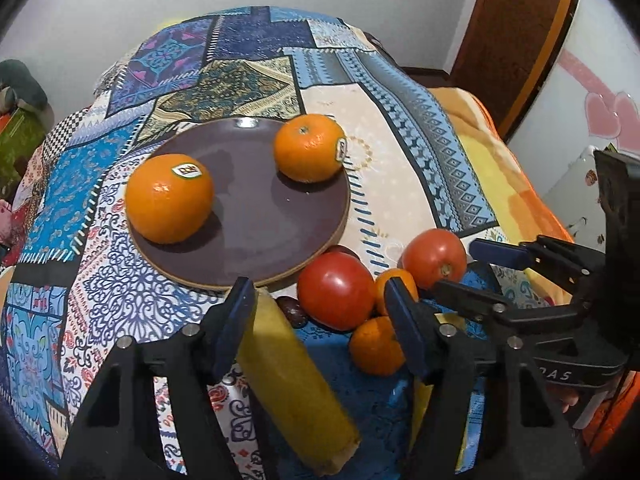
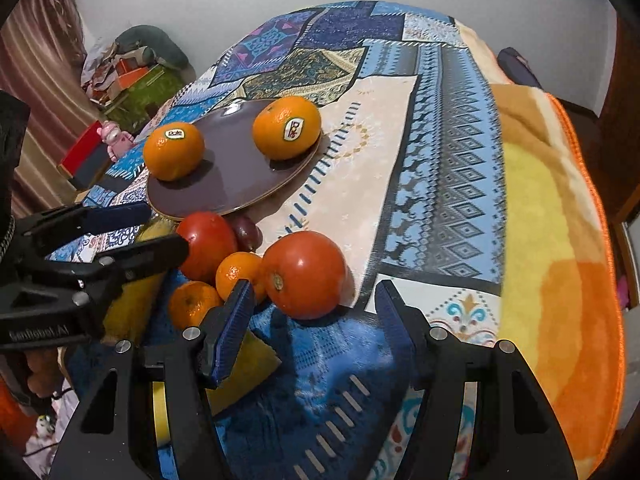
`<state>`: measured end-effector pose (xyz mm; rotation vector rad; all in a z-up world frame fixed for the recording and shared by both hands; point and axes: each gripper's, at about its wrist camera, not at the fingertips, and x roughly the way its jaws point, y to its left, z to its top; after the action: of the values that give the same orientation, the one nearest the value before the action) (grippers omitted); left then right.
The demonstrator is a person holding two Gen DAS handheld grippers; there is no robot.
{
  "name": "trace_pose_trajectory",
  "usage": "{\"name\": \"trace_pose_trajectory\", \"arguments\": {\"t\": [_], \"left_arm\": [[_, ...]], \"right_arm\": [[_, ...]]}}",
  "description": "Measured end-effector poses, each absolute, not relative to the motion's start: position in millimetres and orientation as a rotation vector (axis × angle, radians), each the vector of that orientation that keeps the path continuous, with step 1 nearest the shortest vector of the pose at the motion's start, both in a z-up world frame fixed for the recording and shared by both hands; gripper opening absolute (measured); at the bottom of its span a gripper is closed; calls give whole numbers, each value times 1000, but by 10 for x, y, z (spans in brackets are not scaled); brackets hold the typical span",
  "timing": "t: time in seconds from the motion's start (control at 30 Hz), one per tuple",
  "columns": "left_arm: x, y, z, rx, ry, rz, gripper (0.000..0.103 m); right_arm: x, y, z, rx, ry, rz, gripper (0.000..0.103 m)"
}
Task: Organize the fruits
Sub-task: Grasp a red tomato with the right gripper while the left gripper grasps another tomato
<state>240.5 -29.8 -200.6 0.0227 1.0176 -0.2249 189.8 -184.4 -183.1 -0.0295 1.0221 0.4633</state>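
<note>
Bare plate (image 1: 256,236) surface lies open between two oranges (image 1: 170,198). Tomatoes (image 1: 336,290), mandarins (image 1: 376,346) and a banana (image 1: 294,380) crowd its near edge.

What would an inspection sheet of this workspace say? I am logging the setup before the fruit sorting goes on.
Surface: patchwork cloth over an orange blanket.
Job's things: two stickered oranges on the brown plate; two tomatoes, two small mandarins, a banana and dark grapes beside it.
Clutter: nothing seen.
Grippers: left gripper open; right gripper open; both empty.
Cables: nothing seen.
Surroundings: white wall, wooden door, piled belongings.
</note>
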Motion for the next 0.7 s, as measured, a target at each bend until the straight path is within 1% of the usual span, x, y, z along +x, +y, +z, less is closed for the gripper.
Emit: {"name": "trace_pose_trajectory", "arguments": {"t": [0.07,0.17,0.23,0.33,0.4,0.67,0.7], "left_arm": [[2416,-316,-2024,36,1014,-219,65],[2443,-330,-2040,34,1017,-227,65],[2463,-341,-2050,35,1020,-228,65],[2500,-380,-2086,46,1033,-231,65],[2536,-394,-2123,40,1050,-237,61],[2599,-419,-2177,53,1068,-221,59],[2585,-428,-2178,56,1068,-224,55]], "right_arm": [[1915,-1821,-1877,-28,1031,463,59],[1938,-1827,-1905,-6,1036,465,53],[1946,-1849,-1896,20,1030,489,44],[1945,-1827,-1886,12,1021,494,44],[1926,-1821,-1881,-1,1013,484,43],[1922,-1941,-1779,5,989,458,43],[1908,-1962,-1763,7,985,456,42]]}}
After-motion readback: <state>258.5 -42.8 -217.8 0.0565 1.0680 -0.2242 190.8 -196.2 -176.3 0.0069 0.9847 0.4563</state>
